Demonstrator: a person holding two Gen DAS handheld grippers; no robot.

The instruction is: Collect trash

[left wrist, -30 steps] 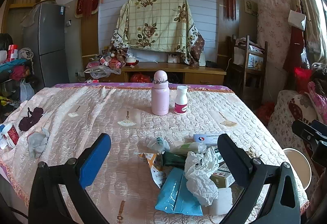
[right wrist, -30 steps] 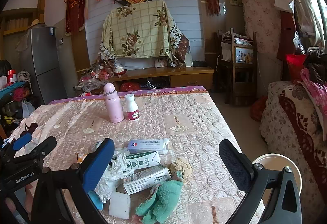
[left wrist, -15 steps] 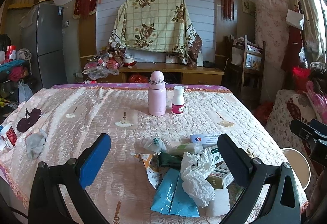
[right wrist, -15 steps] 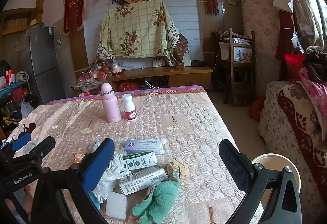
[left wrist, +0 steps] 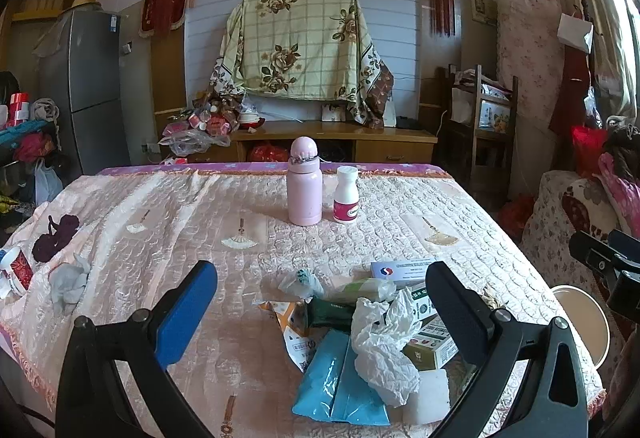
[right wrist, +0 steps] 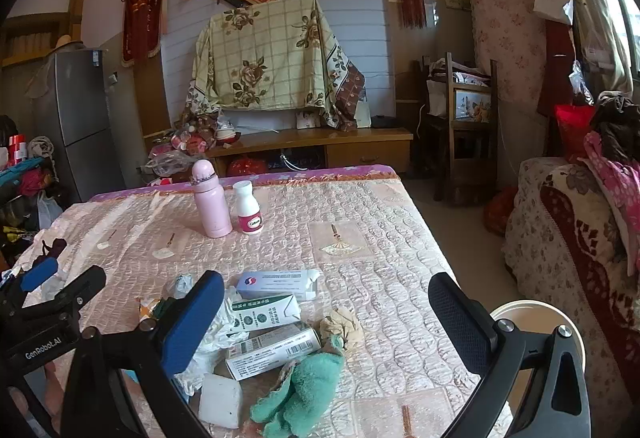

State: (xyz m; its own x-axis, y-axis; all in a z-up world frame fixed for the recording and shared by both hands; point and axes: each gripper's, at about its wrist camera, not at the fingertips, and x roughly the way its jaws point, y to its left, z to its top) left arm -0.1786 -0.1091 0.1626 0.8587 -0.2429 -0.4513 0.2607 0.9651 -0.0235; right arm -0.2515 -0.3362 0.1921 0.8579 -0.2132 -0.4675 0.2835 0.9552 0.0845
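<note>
A heap of trash lies near the front right of the cloth-covered table (left wrist: pixel 168 222): a crumpled white plastic bag (left wrist: pixel 384 342), a blue packet (left wrist: pixel 340 386), an orange wrapper (left wrist: pixel 292 326), several medicine boxes (right wrist: pixel 268 314) and a teal cloth (right wrist: pixel 308 390). My left gripper (left wrist: pixel 320 302) hovers open above and short of the heap, nothing between its fingers. My right gripper (right wrist: pixel 324 310) is open too, over the boxes and teal cloth. A round white bin (right wrist: pixel 536 318) stands on the floor beside the table's right edge.
A pink bottle (left wrist: pixel 305 194) and a white pill bottle (left wrist: pixel 346 200) stand mid-table. A grey rag (left wrist: pixel 68 282) and a red-patterned cup (left wrist: pixel 16 266) sit at the left edge. A sofa (right wrist: pixel 568 246) is to the right, a wooden cabinet (left wrist: pixel 336 142) behind.
Both views have shifted only slightly; the heap sits a little lower and nearer. Nothing was picked up, and both grippers stay open.
</note>
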